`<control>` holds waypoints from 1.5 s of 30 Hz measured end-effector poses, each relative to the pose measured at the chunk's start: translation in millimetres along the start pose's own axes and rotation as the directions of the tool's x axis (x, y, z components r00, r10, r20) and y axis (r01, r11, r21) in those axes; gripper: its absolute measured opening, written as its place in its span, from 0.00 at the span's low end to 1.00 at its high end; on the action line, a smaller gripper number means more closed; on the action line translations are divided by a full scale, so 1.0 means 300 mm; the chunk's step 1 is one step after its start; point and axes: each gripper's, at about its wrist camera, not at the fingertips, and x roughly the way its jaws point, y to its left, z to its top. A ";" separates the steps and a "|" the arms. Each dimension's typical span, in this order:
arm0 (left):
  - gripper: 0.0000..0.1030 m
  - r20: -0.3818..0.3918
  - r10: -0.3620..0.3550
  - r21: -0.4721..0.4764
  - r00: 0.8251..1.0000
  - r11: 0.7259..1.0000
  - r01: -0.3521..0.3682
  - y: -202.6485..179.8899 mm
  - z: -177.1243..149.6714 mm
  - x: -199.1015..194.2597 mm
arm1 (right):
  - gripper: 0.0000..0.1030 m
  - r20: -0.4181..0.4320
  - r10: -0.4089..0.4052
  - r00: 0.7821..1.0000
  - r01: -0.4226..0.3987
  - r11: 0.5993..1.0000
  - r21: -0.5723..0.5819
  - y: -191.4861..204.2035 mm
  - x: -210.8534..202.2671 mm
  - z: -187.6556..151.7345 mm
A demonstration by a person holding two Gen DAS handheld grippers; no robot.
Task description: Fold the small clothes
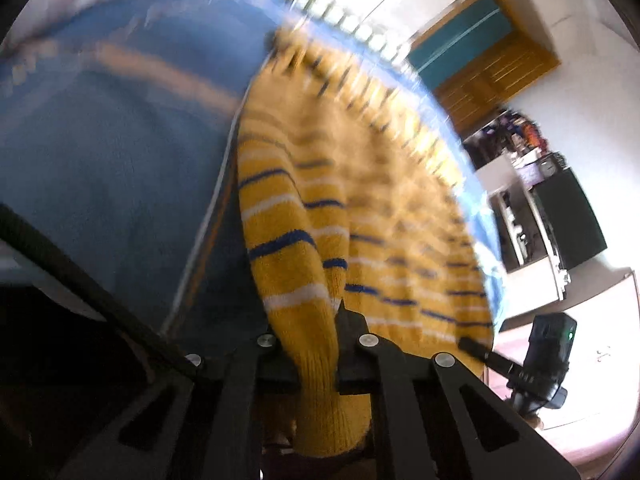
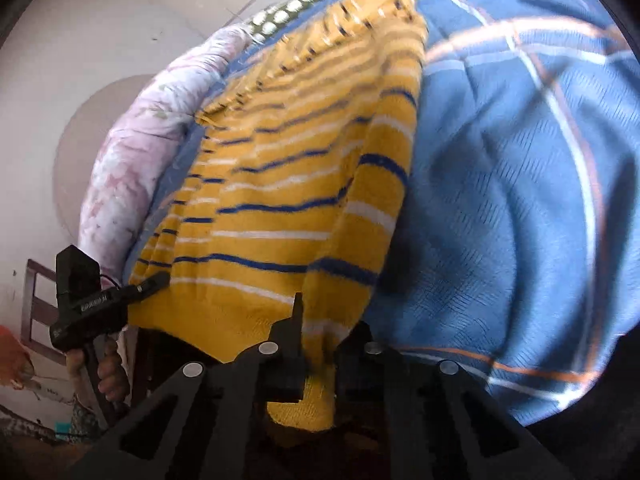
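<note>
A cuff of the yellow striped sweater [image 1: 320,360] is clamped between the closed jaws of the left gripper [image 1: 316,364]. The other cuff is pinched the same way by the right gripper [image 2: 316,364]. Beyond them, the sweater is spread on a blue bedspread [image 2: 520,200], near its edge. A pink quilt [image 2: 132,152] is seen farther off; no containers are visible.
</note>
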 end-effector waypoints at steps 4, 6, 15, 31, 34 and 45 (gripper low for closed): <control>0.08 0.065 -0.031 0.057 0.997 0.998 0.027 -0.076 -0.015 -0.110 | 0.10 0.019 -0.023 1.000 0.025 0.992 -0.121 0.074 -0.132 -0.039; 0.08 0.064 -0.041 0.069 0.997 0.997 0.036 -0.091 -0.047 -0.115 | 0.10 0.000 -0.022 1.000 0.022 0.987 -0.158 0.085 -0.165 -0.073; 0.08 0.033 0.072 0.117 0.997 0.990 -0.075 -0.064 -0.011 -0.026 | 0.10 -0.017 -0.060 0.998 0.054 0.971 -0.231 0.083 -0.140 0.017; 0.09 0.106 0.257 0.111 0.961 0.957 -0.268 -0.218 0.823 0.564 | 0.11 0.222 -0.222 0.949 0.273 0.933 -0.235 0.229 0.086 0.832; 0.11 0.047 0.287 0.072 0.957 0.954 -0.289 -0.190 0.889 0.716 | 0.11 0.173 -0.275 0.946 0.307 0.931 -0.197 0.176 0.219 0.925; 0.73 0.075 -0.081 -0.226 0.994 0.969 0.096 0.023 1.005 0.755 | 0.62 0.128 -0.101 0.987 0.077 0.980 0.185 -0.122 0.359 1.131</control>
